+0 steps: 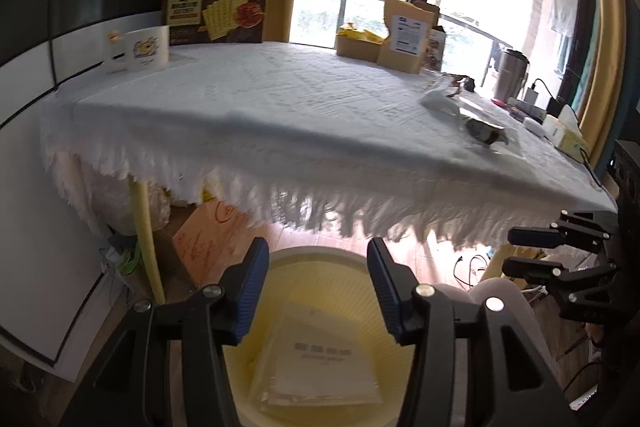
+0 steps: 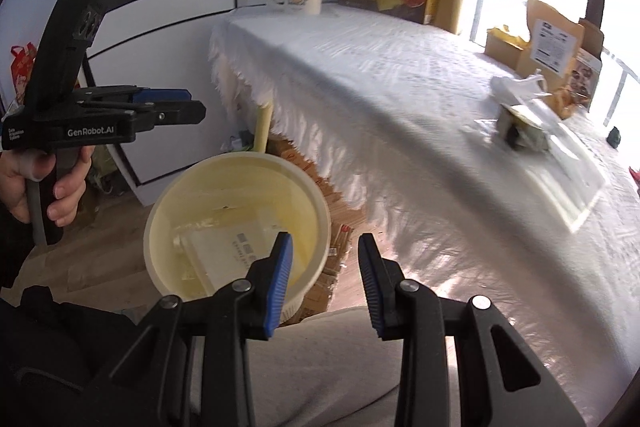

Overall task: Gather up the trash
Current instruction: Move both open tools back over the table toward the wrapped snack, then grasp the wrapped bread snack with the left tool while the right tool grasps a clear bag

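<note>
Low in the centre of the left wrist view, a round pale-yellow plastic bin (image 1: 320, 311) is seen from above, its inner wall ribbed and glossy; a flat, clear-wrapped white packet (image 1: 320, 359) with grey printing lies at its bottom. Between the parted blue ridged pads of the left gripper (image 1: 318, 291) nothing is held, and the jaws are spread wide over the bin's mouth. At the lower right edge of that frame the right gripper (image 1: 516, 253) is seen side-on, its jaws partly open and empty. Across the middle, a table is draped in a white embossed cloth (image 1: 280, 107) with a ragged fringe. On the cloth's right part a crumpled clear wrapper with dark contents (image 1: 484, 135) is seen, blurred, well apart from the bin. In the right wrist view the left gripper's black handle is gripped by a hand (image 2: 44, 187) at the left edge, held level above the bin; the right gripper's jaws are wide apart beside the bin's rim, over a grey-clad lap (image 2: 340, 367)
</note>
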### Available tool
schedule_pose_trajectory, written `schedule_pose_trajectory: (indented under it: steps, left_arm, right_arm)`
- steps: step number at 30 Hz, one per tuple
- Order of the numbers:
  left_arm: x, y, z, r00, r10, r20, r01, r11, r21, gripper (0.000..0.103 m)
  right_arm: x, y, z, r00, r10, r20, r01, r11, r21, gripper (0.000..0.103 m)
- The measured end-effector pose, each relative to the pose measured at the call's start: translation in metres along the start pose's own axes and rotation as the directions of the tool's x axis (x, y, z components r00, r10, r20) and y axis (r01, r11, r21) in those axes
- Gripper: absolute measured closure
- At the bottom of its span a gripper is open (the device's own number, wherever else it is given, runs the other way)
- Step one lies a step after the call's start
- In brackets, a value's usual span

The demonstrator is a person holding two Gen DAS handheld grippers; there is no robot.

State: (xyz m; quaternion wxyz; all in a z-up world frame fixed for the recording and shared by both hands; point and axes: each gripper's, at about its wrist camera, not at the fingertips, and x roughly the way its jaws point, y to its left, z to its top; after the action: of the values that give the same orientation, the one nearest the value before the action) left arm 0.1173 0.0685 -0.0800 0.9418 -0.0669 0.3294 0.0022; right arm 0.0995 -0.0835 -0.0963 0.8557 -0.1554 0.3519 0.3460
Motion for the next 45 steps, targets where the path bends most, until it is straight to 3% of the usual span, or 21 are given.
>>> schedule_pose_trajectory:
  steps: [13,26,45]
  left_arm:
    - [0.009,-0.063,0.027,0.995,-0.090,0.038,0.086,0.993,0.084,0.048]
    - [0.037,-0.126,0.050,0.986,-0.164,0.021,0.159,0.975,0.155,0.046]
    - [0.090,-0.174,0.092,0.974,-0.225,0.033,0.216,0.960,0.180,0.037]
  right_arm:
    - [-0.036,-0.048,-0.013,0.996,-0.059,0.066,0.055,0.996,0.071,0.071]
    - [-0.058,-0.104,-0.032,0.987,-0.120,0.111,0.100,0.981,0.166,0.071]
    - [-0.080,-0.163,-0.046,0.970,-0.197,0.143,0.156,0.954,0.258,0.071]
